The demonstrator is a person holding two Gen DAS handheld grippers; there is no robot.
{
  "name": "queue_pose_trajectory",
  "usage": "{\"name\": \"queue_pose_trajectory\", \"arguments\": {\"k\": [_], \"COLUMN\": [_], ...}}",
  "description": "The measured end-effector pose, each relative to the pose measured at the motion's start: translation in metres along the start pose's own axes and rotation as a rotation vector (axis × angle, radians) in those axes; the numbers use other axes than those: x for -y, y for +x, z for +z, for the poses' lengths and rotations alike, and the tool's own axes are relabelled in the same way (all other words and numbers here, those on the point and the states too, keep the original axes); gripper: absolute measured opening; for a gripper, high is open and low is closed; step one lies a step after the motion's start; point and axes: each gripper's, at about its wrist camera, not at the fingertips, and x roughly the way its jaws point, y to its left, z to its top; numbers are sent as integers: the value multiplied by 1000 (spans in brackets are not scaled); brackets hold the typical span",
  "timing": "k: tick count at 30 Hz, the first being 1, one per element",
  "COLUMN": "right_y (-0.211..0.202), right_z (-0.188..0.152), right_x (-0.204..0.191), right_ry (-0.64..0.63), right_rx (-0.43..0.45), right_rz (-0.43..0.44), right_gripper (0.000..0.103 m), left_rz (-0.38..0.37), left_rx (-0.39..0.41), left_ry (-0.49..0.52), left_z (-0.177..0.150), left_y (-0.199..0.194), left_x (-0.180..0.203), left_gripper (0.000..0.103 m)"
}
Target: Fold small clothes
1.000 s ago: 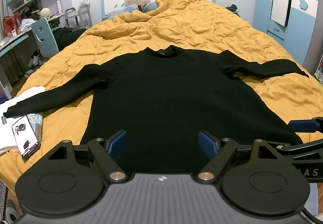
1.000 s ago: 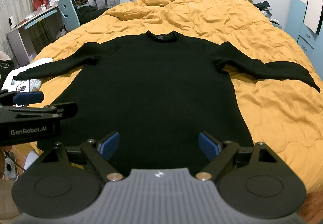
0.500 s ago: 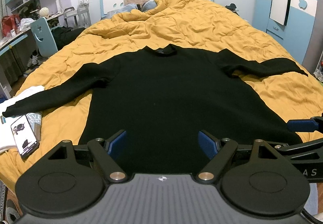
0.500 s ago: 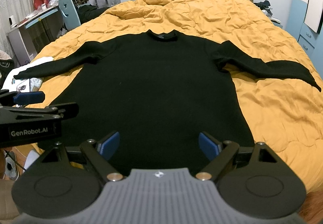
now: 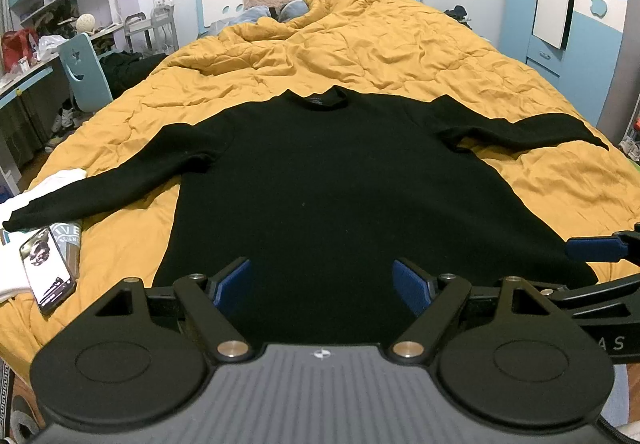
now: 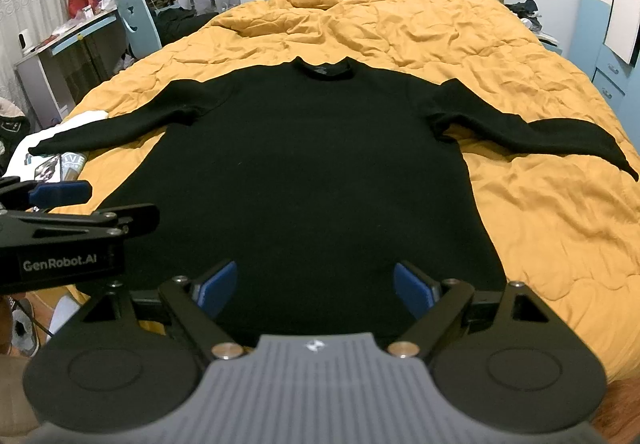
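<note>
Since a second ago almost nothing has shifted; both views sit only slightly closer to the bed. From the left wrist, the left gripper [image 5: 322, 286] has its blue-padded jaws wide apart and empty, held above the hem of the black long-sleeved knit sweater [image 5: 340, 184], which lies flat, sleeves spread, on the quilted mustard-yellow duvet [image 5: 400, 56]. A smartphone [image 5: 47, 270] lies beside the left cuff. From the right wrist, the right gripper [image 6: 314, 286] likewise gapes empty over the hem.
</note>
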Motion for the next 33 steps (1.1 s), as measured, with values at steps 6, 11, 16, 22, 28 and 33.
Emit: {"name": "queue_pose_trajectory", "arguments": {"k": [6, 11, 16, 22, 28, 33], "right_y": [1, 1, 0, 1, -1, 0], "right_z": [1, 1, 1, 1, 3, 4], "right_x": [-2, -1, -1, -2, -3, -3], "right_ry": [0, 0, 0, 0, 3, 5], "right_rx": [-1, -1, -1, -1, -5, -6], "right_rz": [1, 0, 1, 1, 11, 12], "right_gripper": [82, 82, 82, 82, 82, 82], "left_rz": [0, -2, -2, -2, -4, -5], "left_rx": [-1, -2, -2, -3, -7, -7], "left_ry": [0, 1, 0, 0, -4, -2], "left_z": [-2, -2, -2, -2, -4, -4], "left_y": [-1, -1, 0, 0, 1, 1], "left_x": [2, 2, 2, 2, 4, 4], "left_gripper": [94, 94, 94, 94, 94, 94]}}
